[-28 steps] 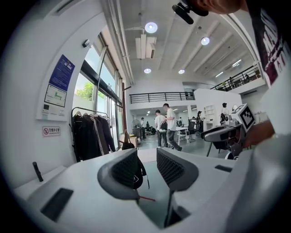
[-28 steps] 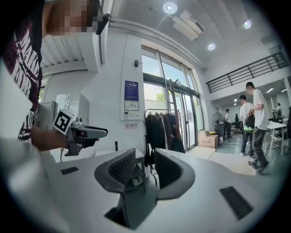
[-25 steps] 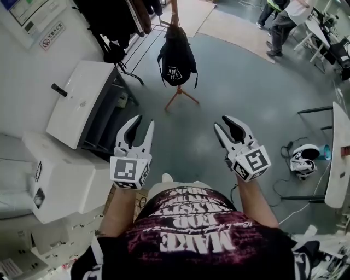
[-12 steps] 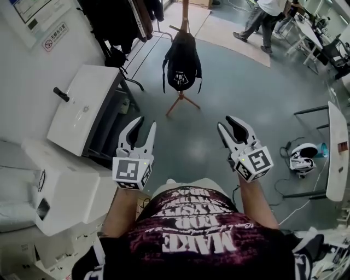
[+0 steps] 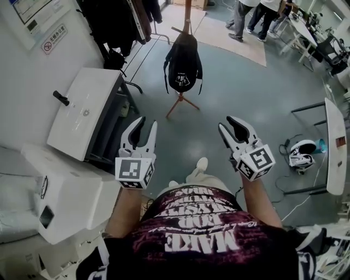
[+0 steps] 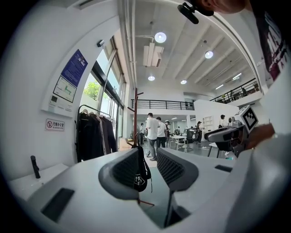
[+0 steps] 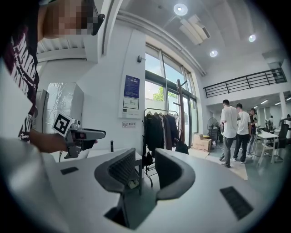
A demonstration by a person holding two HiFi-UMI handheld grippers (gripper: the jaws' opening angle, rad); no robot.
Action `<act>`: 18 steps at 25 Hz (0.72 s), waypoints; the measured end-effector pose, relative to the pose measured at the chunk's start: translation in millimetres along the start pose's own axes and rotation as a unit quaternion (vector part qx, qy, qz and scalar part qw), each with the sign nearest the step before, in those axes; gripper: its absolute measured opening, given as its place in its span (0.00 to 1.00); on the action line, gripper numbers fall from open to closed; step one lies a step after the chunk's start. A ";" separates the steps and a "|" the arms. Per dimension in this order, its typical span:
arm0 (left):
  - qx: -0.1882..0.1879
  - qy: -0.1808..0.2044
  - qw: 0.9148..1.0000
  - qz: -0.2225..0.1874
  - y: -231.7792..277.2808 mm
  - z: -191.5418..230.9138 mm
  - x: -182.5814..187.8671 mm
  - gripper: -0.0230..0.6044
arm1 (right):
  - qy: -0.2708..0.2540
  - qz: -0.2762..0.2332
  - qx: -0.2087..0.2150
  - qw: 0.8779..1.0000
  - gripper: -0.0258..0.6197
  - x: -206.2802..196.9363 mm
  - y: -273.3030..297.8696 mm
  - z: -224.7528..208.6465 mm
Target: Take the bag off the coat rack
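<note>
A black bag (image 5: 183,63) hangs on a wooden coat rack (image 5: 187,15) standing ahead on the grey floor. Both grippers are held out at waist height, well short of it. My left gripper (image 5: 145,123) is open and empty. My right gripper (image 5: 228,123) is open and empty too. In the left gripper view the bag (image 6: 138,175) shows far off between the jaws, below the rack's pole (image 6: 135,118). In the right gripper view the pole (image 7: 180,109) rises beyond the right jaw, which partly hides the bag (image 7: 182,147).
A white machine (image 5: 85,106) and boxes stand close on my left. A clothes rail with dark garments (image 5: 117,22) stands left of the rack. A white desk (image 5: 334,147) and a headset (image 5: 302,154) on the floor are at right. People (image 5: 257,11) stand far behind.
I have stepped forward, so the rack and bag sit a little nearer and lower in view. The people at the back have walked left. Both grippers stay open.
</note>
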State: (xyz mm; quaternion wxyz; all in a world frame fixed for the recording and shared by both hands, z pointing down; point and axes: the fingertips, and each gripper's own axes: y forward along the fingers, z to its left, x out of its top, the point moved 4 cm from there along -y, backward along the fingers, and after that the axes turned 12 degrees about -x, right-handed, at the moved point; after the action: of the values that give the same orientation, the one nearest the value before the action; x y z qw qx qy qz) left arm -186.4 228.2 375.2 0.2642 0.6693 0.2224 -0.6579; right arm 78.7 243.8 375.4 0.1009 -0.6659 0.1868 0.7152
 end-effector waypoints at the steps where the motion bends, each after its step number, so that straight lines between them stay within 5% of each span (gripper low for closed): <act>1: -0.001 -0.002 1.000 -0.003 0.3 1.9 0.3 0.23 | 0.000 0.000 0.001 1.000 0.26 1.4 2.5 -0.1; 18: 0.012 0.009 1.000 0.013 54.7 49.1 -4.6 0.23 | 0.018 0.011 0.042 0.999 0.26 -12.1 94.9 -26.8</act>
State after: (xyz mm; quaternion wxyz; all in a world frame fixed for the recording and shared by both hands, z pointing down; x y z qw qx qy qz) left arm -188.7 155.0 383.4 0.2627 0.6810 0.2082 -0.6511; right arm 67.0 147.9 398.8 0.1171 -0.6717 0.2256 0.6959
